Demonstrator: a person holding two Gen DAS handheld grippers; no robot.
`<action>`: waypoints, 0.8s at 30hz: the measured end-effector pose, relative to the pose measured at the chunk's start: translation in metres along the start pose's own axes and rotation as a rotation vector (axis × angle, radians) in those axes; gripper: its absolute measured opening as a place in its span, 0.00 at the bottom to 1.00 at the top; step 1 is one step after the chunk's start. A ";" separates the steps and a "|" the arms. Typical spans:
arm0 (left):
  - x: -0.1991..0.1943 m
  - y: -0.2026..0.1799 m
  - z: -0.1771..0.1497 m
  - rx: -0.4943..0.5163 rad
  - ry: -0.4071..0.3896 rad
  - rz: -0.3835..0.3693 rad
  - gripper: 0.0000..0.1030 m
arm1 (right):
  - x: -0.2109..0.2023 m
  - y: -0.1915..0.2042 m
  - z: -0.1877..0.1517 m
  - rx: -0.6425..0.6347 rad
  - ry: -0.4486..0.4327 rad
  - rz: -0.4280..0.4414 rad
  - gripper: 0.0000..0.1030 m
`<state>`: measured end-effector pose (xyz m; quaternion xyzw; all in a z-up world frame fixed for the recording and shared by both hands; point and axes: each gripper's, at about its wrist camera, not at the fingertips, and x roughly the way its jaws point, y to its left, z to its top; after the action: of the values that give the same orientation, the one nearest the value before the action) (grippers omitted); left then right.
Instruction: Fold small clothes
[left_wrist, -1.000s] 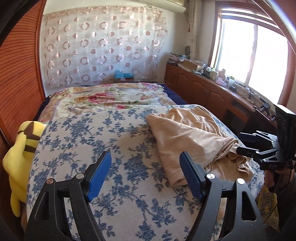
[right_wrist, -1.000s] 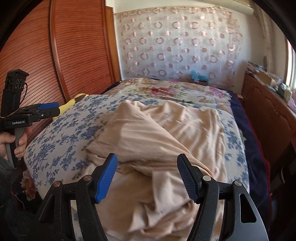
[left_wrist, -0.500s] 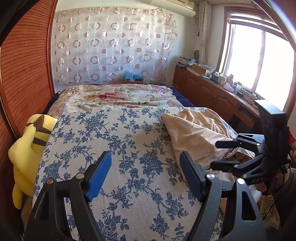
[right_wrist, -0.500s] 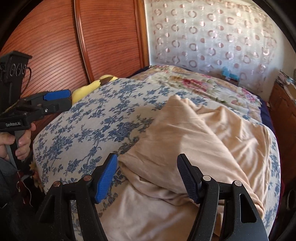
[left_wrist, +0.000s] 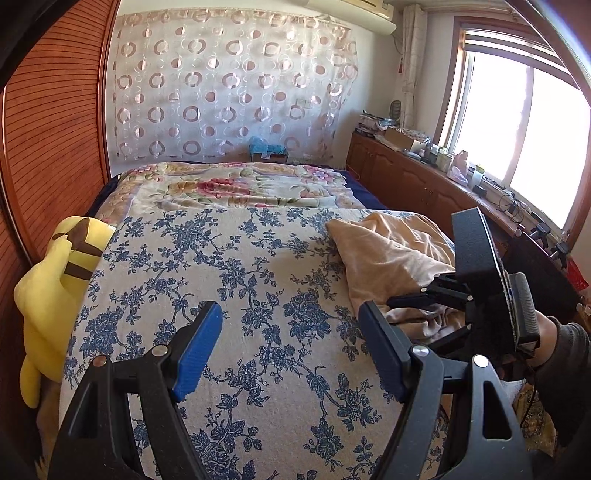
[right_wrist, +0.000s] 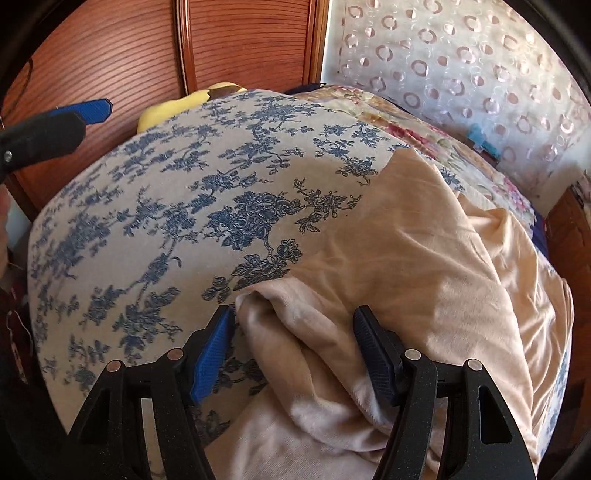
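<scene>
Right gripper (right_wrist: 293, 349) now nearer garment (right_wrist: 424, 258) (perhaps touching).

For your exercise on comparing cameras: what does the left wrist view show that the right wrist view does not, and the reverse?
Left wrist view only: the window, the cabinets beneath it, and the right tongs seen from outside. Right wrist view only: the right tongs closing around a fold of the beige garment, pads not yet pressing. Both: the garment, the blue-flowered cover, the yellow plush, the curtain and the left tongs, open over the bare cover.
</scene>
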<state>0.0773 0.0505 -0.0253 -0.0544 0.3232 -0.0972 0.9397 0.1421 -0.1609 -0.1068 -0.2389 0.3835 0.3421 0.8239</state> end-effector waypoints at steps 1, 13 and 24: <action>0.001 0.000 0.000 -0.001 0.002 0.000 0.75 | -0.001 0.001 0.002 -0.011 -0.004 -0.023 0.30; 0.007 -0.008 -0.007 0.007 0.020 -0.023 0.75 | -0.091 -0.107 0.008 0.242 -0.235 -0.152 0.06; 0.011 -0.011 -0.011 0.008 0.034 -0.034 0.75 | -0.084 -0.206 0.022 0.389 -0.150 -0.379 0.05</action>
<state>0.0772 0.0373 -0.0383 -0.0546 0.3377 -0.1153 0.9326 0.2664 -0.3124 -0.0005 -0.1176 0.3285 0.1183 0.9297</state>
